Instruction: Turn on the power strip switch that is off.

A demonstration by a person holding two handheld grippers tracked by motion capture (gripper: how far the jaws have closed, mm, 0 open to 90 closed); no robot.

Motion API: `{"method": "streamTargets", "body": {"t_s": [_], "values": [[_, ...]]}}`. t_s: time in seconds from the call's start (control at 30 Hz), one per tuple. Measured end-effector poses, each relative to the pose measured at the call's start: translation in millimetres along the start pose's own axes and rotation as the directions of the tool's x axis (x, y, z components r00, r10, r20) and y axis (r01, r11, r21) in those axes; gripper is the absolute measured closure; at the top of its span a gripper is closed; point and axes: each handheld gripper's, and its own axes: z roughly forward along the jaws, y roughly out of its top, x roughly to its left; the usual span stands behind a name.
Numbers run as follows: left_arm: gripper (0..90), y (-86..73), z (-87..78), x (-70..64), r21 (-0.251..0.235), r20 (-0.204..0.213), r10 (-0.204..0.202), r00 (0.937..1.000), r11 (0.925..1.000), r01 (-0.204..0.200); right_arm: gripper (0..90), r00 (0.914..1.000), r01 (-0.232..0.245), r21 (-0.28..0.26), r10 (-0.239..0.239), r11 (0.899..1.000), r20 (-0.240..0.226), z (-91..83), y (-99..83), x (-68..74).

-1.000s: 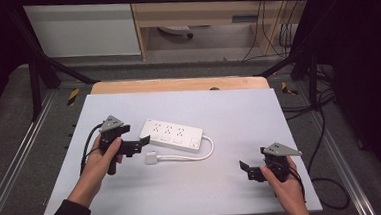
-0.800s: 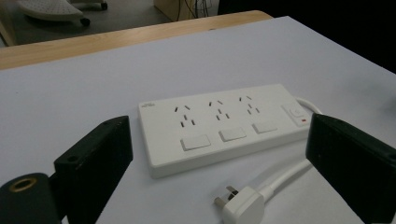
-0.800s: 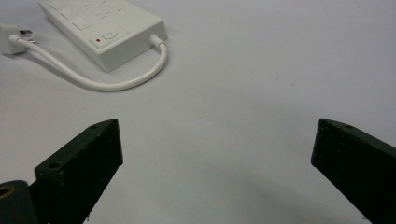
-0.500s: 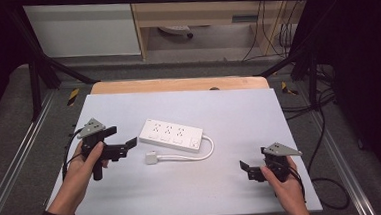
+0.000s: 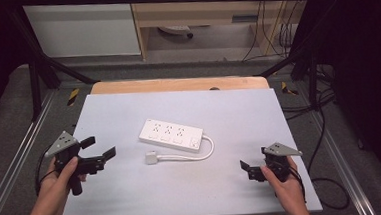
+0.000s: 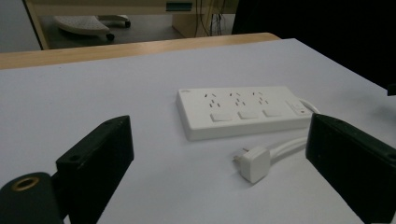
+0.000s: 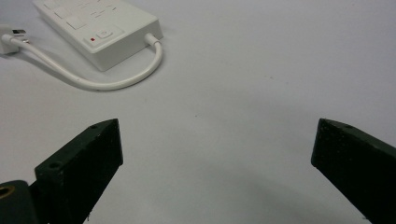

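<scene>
Power strip point(image 5: 171, 135) between parted tongs

Both grippers are showing matte black bodies. The left gripper point(image 5: 98, 149) is carrying a grey three-cornered plate on top and trailing a black cable; its blocky, flat-faced jaws are showing a brass-ringed hole at the base. The right gripper point(image 5: 246, 168) is wearing a matching grey plate, with small screw holes in its jaws. Forearms are appearing bare, no sleeves visible.

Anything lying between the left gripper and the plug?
No. Bare white tabletop separates the left gripper from the plug, as the high view shows.
</scene>
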Motion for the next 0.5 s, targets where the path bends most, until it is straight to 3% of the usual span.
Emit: {"method": "streamTargets", "body": {"t_s": [0.27, 0.5], "values": [[8.5, -28.0, -13.1, 5.7, 0.003, -0.010, -0.013, 0.9999, 0.9999, 0.013, 2.6, 1.0000, 0.002, 0.001, -0.002, 1.000, 0.002, 0.2, -0.2, -0.4], [9.3, -63.8, -0.8, 0.9, 0.068, 0.002, -0.019, 0.9998, 0.9975, 0.019, 2.6, 1.0000, 0.000, 0.004, 0.000, 1.000, 0.001, 0.6, -0.4, -0.3]]}}
